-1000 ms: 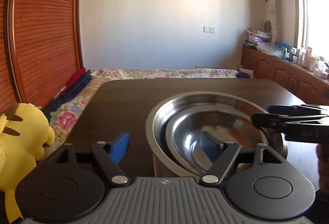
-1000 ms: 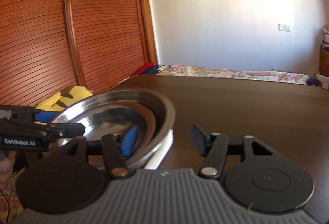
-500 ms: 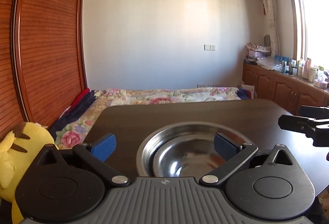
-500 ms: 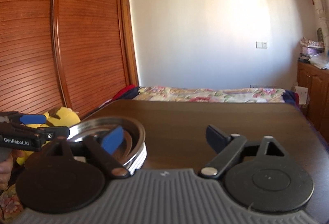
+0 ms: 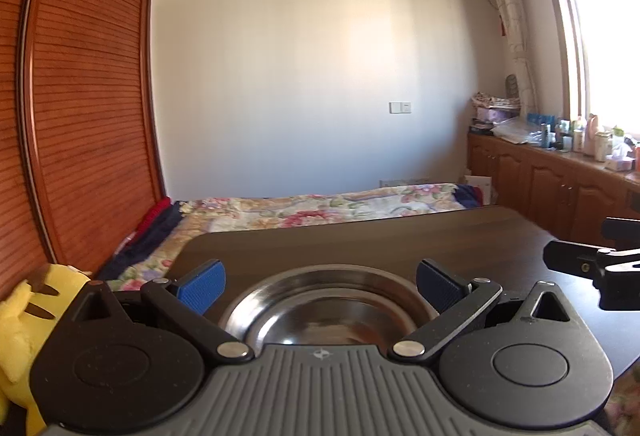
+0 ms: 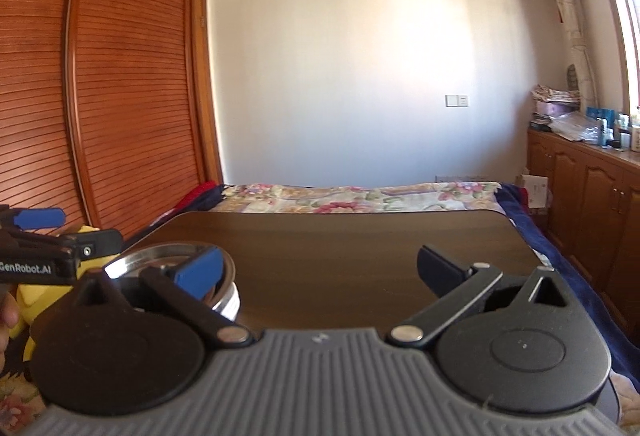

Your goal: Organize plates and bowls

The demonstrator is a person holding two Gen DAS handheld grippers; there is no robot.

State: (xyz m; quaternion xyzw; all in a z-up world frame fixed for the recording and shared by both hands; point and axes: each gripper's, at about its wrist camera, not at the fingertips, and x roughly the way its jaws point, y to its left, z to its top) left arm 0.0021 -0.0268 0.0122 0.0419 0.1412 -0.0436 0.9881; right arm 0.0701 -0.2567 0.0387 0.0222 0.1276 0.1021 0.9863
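Note:
Nested steel bowls (image 5: 328, 310) sit on the dark wooden table (image 5: 360, 240) near its front edge. My left gripper (image 5: 320, 286) is open and empty, raised above and behind the bowls, its blue pads spread wide. In the right wrist view the bowls (image 6: 176, 256) show at the lower left, partly behind a finger. My right gripper (image 6: 320, 272) is open and empty, to the right of the bowls and apart from them. The right gripper's body (image 5: 592, 264) shows at the right edge of the left wrist view, and the left one (image 6: 52, 256) at the left of the right wrist view.
A yellow plush toy (image 5: 24, 320) lies left of the table. A bed with a floral cover (image 5: 320, 207) lies beyond the table's far edge. Wooden wardrobe doors (image 6: 100, 95) stand on the left and cabinets (image 5: 560, 179) with bottles on the right.
Both grippers have pulled back and up, away from the bowls. My left finger has left the inside of the bowl and my right finger has left the rim. The bowls stay nested on the table.

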